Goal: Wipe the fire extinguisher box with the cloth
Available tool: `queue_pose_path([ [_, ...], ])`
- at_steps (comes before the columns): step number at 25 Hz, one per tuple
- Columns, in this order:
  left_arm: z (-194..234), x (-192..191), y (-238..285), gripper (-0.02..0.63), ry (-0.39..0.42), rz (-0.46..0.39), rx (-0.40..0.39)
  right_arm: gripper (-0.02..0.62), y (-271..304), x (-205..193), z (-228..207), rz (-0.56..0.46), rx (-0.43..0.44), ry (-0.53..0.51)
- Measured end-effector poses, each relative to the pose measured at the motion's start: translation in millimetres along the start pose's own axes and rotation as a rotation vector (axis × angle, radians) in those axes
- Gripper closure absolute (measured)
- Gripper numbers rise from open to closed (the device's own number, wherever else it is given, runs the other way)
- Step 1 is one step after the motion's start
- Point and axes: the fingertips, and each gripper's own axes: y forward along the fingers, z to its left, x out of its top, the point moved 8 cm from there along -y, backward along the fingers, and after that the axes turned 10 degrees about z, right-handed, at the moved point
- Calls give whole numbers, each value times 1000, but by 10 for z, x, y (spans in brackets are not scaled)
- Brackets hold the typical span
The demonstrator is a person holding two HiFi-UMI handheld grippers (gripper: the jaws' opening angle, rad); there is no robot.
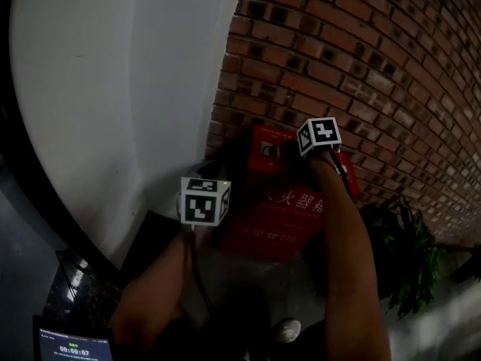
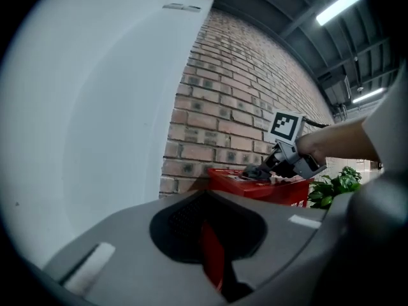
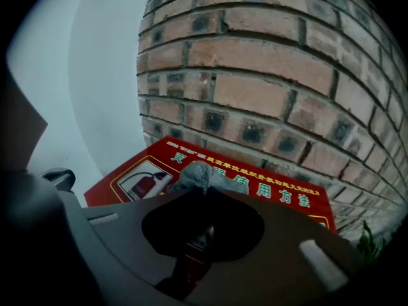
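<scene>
Left gripper [image 1: 204, 198], jaws together and empty, hangs just before the fire extinguisher box [image 3: 287, 193]. Right gripper [image 2: 264, 169] pinches the cloth [image 3: 199, 177] on the box lid. Wiping appears under way; the next stroke calls for steady downward pressure.

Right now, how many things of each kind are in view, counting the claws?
Claws: 2, the left claw and the right claw
Red fire extinguisher box: 1
Cloth: 1
Plant: 1
Screen: 1
Total: 6

One box [image 1: 279, 222], one cloth [image 3: 199, 176], one plant [image 1: 409, 256]
</scene>
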Motion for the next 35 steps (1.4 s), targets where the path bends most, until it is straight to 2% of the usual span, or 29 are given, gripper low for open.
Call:
queue_pose_path([
  [15, -158, -88, 228, 604, 24, 20, -33, 558, -294, -727, -1426, 10, -134, 188],
  [23, -205, -93, 281, 604, 27, 27, -40, 558, -372, -908, -1719, -18, -146, 252],
  [29, -179, -102, 256, 604, 30, 28, -27, 558, -420, -905, -1658, -55, -176, 212],
  [31, -188, -100, 233, 604, 29, 30, -24, 558, -439, -821, -1496, -96, -135, 196],
  [35, -180, -91, 206, 604, 20, 22, -25, 557, -355, -508, -839, -141, 23, 123],
])
